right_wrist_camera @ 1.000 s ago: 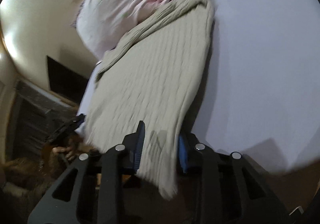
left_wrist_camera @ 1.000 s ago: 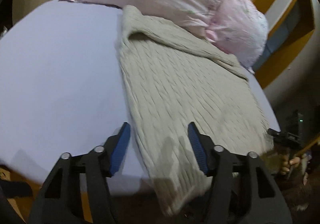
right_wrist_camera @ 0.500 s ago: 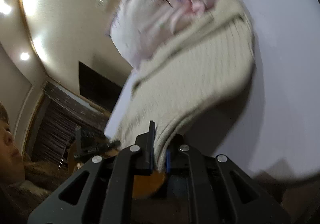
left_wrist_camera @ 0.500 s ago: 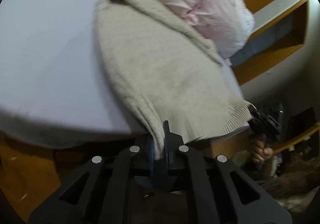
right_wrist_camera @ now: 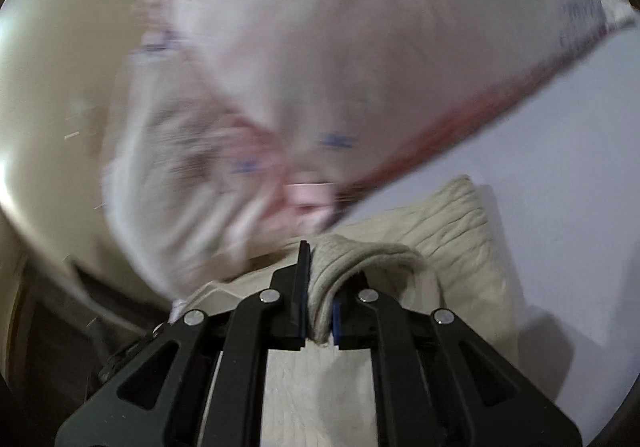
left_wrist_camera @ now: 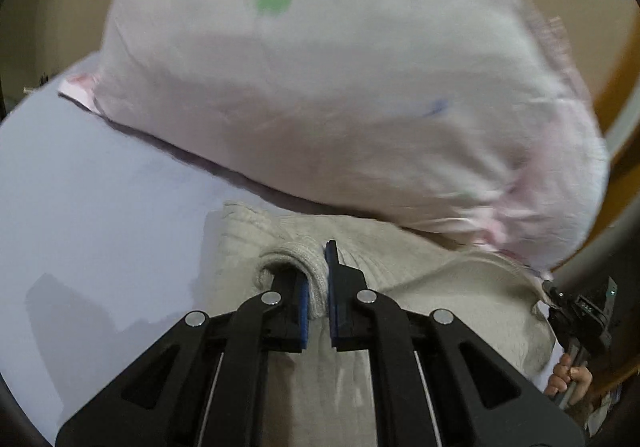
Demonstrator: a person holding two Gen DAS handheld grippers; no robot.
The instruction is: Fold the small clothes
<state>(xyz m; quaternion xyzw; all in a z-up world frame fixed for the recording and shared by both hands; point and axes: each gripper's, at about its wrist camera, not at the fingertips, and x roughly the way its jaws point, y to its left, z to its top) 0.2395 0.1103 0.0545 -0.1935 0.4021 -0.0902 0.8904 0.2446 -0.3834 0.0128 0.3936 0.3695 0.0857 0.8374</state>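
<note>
Both grippers, left (left_wrist_camera: 318,297) and right (right_wrist_camera: 320,305), pinch the sweater (left_wrist_camera: 460,287) hem, carried far toward the pillow (left_wrist_camera: 340,87); likely doubling it over on the tabletop (left_wrist_camera: 80,207).

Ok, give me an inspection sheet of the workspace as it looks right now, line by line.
Surface: pale lilac sheet, bare to the left of the garment.
Job's things: beige knit sweater lying on the sheet, its gripped edge brought over its own body near the far end.
Clutter: pink-white pillow at the far end, lying over the sweater's far edge.
Grippers: left tool shut on a roll of the knit edge; right tool likewise shut on the edge. The hand on the right tool's grip shows at the left view's edge.
Cables: nothing seen.
Surroundings: beige wall; orange wooden trim; the right view is motion-blurred.
</note>
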